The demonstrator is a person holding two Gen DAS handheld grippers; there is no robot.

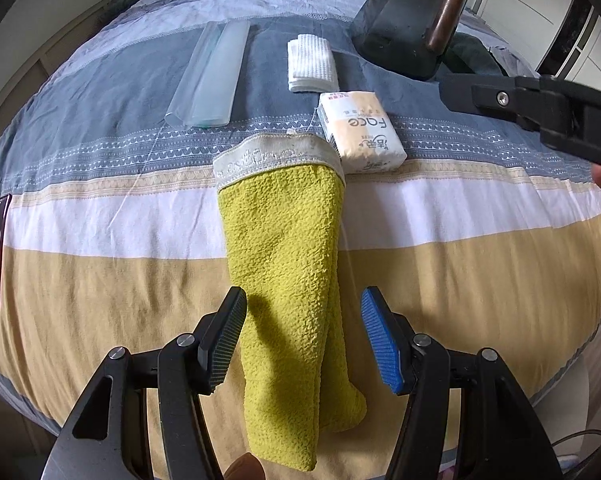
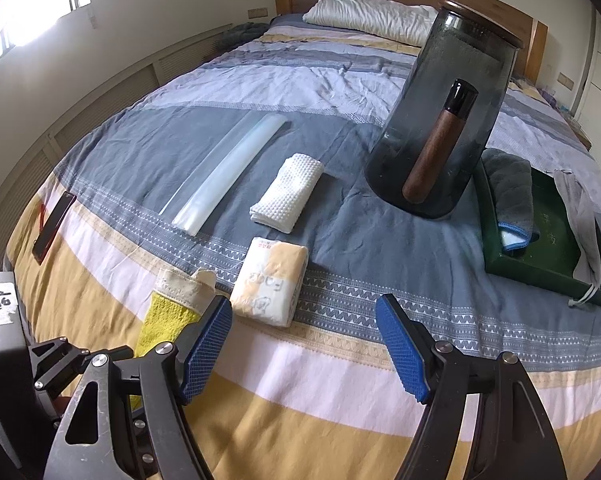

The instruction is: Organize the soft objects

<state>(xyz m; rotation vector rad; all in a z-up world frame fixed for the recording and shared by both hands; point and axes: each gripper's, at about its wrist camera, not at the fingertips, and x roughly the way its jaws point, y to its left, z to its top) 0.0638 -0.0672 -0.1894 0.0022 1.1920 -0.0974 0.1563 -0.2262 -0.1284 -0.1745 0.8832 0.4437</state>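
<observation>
- The yellow terry-cloth mitt point(image 1: 288, 280) is laid on the striped bedspread point(image 1: 100, 280), straddled by the half-open, untouching left gripper point(image 1: 302, 340).
- The right gripper point(image 2: 304, 348) is held wide open and empty, near the peach tissue pack point(image 2: 270, 282).

I am looking at the glove point(image 1: 284, 248) lying lengthwise on the bed point(image 2: 340, 380), its cuff pointing toward the headboard. Just beyond the cuff, to its right, the tissue pack point(image 2: 270, 282) is lying, touching or nearly touching it. Behind the pack the folded towel point(image 2: 288, 192) is resting, and left of the towel the plastic sleeve point(image 2: 224, 172) is stretching. Far right, the tray point(image 2: 540, 268) is sitting with a cloth point(image 2: 510, 188) lying in it. At the bed's left edge a phone point(image 2: 54, 222) is lying.
</observation>
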